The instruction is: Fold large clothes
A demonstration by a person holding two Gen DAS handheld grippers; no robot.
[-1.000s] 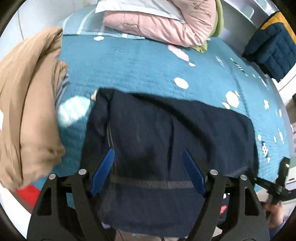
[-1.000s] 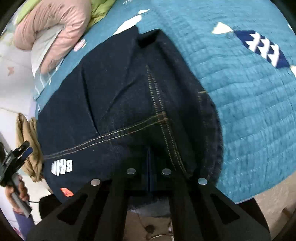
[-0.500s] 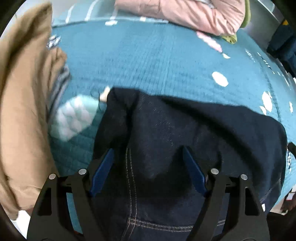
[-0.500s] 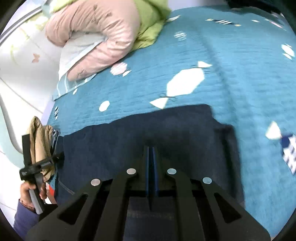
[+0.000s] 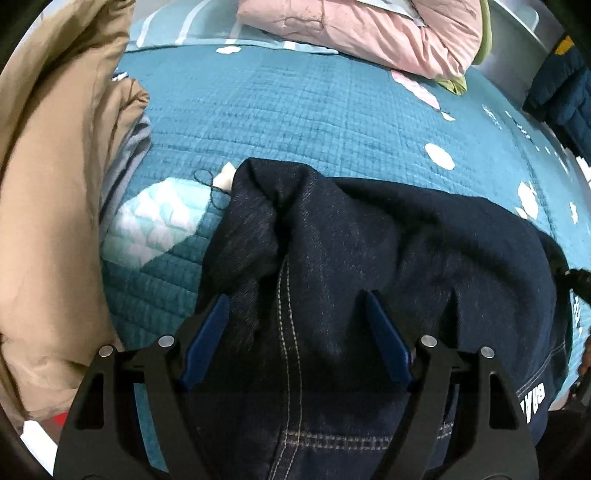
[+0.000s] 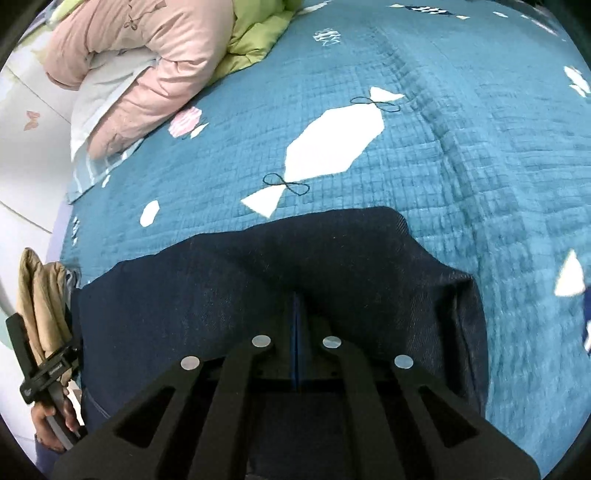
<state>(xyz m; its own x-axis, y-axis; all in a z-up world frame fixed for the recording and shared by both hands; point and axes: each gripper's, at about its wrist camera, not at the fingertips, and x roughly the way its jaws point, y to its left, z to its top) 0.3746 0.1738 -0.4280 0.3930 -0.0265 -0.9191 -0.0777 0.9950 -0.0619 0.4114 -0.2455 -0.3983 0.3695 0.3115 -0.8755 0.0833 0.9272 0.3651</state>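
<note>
Dark blue jeans lie folded at the near edge of a teal quilted bed. My left gripper is open, its blue-padded fingers spread over the denim by the stitched seam, with a loose fold bunched at its left. In the right wrist view the jeans spread below me. My right gripper is shut, its tips pressed together over the denim; I cannot tell whether cloth is pinched between them. The left gripper also shows at the right wrist view's left edge.
A tan coat is piled at the bed's left edge. A pink duvet and a green blanket lie at the head. A navy puffer jacket hangs at the far right. White patches dot the quilt.
Both grippers swung up and forward over the jeans. The denim edge moved further onto the bed and a fold bunched at the left. The right gripper stayed shut, the left stayed open.
</note>
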